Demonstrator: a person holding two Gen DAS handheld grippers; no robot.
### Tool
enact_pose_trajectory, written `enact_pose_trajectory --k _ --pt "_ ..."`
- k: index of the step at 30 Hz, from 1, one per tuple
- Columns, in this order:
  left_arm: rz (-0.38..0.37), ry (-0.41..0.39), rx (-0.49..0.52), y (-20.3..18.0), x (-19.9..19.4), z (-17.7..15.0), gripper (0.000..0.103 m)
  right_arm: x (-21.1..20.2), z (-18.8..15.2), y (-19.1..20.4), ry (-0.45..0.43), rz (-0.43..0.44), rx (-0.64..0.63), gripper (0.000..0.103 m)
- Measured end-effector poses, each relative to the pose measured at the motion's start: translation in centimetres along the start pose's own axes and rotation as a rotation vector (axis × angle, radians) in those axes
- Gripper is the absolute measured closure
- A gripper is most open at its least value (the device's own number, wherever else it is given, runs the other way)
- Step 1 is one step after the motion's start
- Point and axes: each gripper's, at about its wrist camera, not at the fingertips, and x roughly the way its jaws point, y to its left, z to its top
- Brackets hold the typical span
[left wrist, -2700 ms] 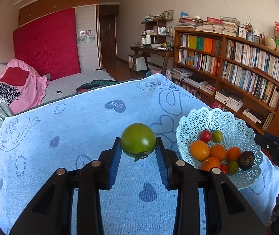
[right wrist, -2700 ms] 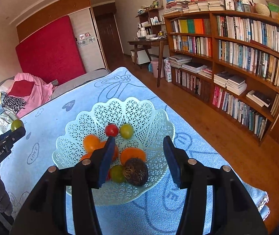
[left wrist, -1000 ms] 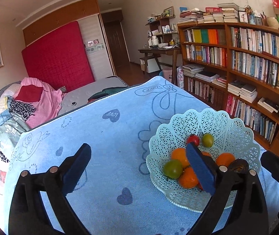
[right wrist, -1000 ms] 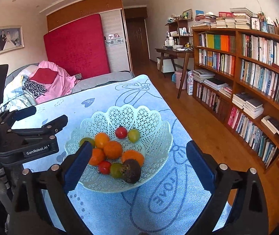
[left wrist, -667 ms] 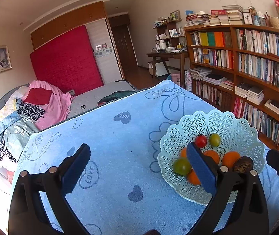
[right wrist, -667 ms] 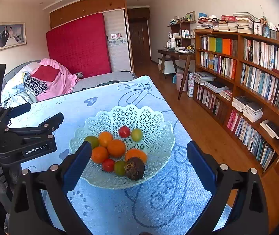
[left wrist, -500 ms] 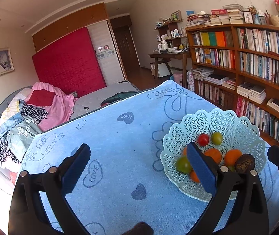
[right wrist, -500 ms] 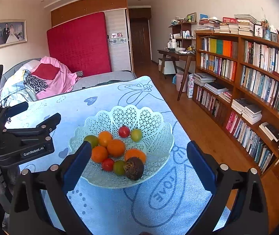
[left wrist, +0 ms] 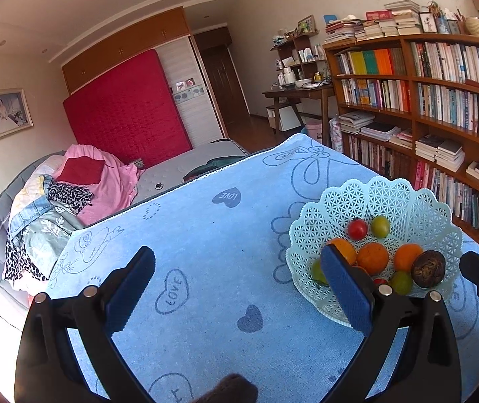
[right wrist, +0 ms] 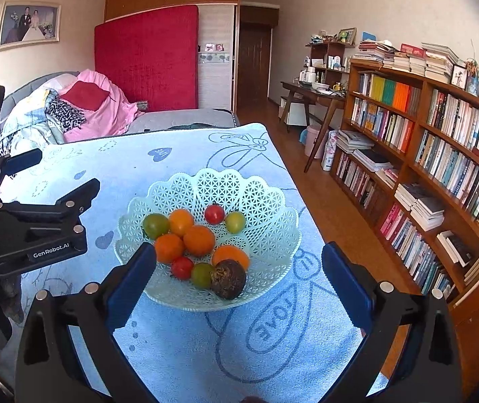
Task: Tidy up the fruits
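- Left wrist view: the left gripper (left wrist: 236, 282) has its two blue fingers (left wrist: 131, 288) wide apart, with nothing between them.
- It hangs over the blue cloth (left wrist: 206, 235) with hearts on it that covers the table.
- The white lacy bowl (left wrist: 374, 198) sits near the right edge of the cloth.
- In the bowl are a small red tomato (left wrist: 357, 229), a yellow-green fruit (left wrist: 380, 225), some oranges (left wrist: 372, 258) and a dark brown fruit (left wrist: 428, 268).
- A green tomato (left wrist: 316, 271) peeks out behind the gripper's right finger, at the bowl's left side.
- A tall bookshelf (left wrist: 441, 107) full of books stands past the right edge of the table.
- Right wrist view: the right gripper (right wrist: 237, 277) also has its fingers (right wrist: 132, 285) wide apart and holds nothing.
- The bowl (right wrist: 226, 184) is right in front of it, close to the right edge of the cloth (right wrist: 122, 158).
- The green tomato (right wrist: 155, 225) lies at the left side of the bowl, touching an orange (right wrist: 180, 221).
- The dark brown fruit (right wrist: 228, 278) is at the near side of the bowl.
- The left gripper (right wrist: 38, 221) shows at the left, over the cloth beside the bowl.
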Motion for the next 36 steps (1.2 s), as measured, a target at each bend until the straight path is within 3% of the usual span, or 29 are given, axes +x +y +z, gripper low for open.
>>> enact_pose_trajectory --k 8,36 --pt "0.014 0.007 0.013 -0.1 0.0 -0.5 0.005 0.0 -0.3 1.3 0.014 -0.006 -0.059 0.003" --pt "0.023 0.015 0.034 -0.8 -0.2 -0.9 0.005 1.0 -0.6 0.7 0.044 -0.038 -0.054 0.003"
